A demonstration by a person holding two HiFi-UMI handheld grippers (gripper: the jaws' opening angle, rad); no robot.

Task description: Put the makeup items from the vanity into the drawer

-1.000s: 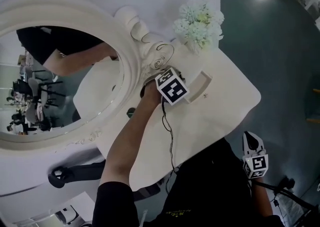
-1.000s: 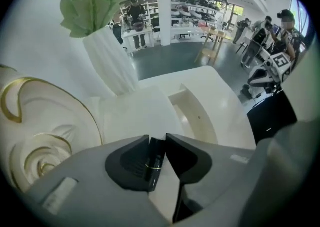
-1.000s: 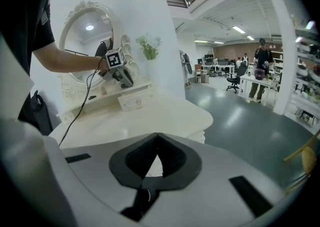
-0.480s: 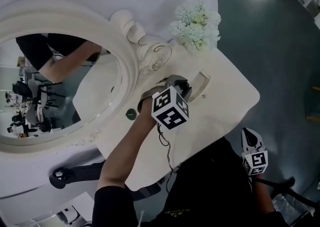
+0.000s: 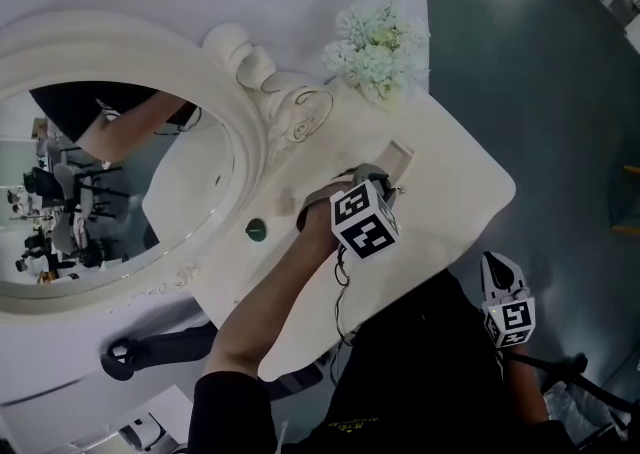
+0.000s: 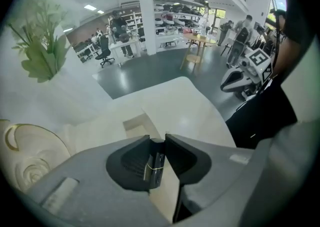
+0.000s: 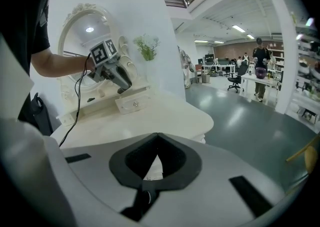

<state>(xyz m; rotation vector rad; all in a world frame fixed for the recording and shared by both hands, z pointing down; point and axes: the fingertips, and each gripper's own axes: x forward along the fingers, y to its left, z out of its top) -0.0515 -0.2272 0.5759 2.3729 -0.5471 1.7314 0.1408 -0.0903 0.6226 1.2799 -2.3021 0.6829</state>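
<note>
My left gripper [image 5: 374, 182] hovers over the cream vanity top [image 5: 450, 212], just short of the small open drawer [image 5: 403, 159]. In the left gripper view its jaws [image 6: 157, 140] are shut on a slim dark makeup tube [image 6: 155, 167] with a thin gold band, and the drawer [image 6: 134, 122] lies just ahead. A small round dark green item [image 5: 256, 230] rests on the ledge below the mirror. My right gripper [image 5: 503, 294] hangs low at the person's right side, off the vanity. Its jaws [image 7: 157, 136] are shut with nothing between them.
An oval mirror [image 5: 120, 182] in a carved cream frame fills the left. A bunch of pale flowers [image 5: 375, 42] stands at the back of the vanity, past the drawer. The vanity's curved front edge [image 5: 500, 192] drops to a grey floor. A cable trails from the left gripper.
My left gripper has moved away from the mirror's carved base, rightward and toward the drawer, with the tube in it. The right gripper has stayed put.
</note>
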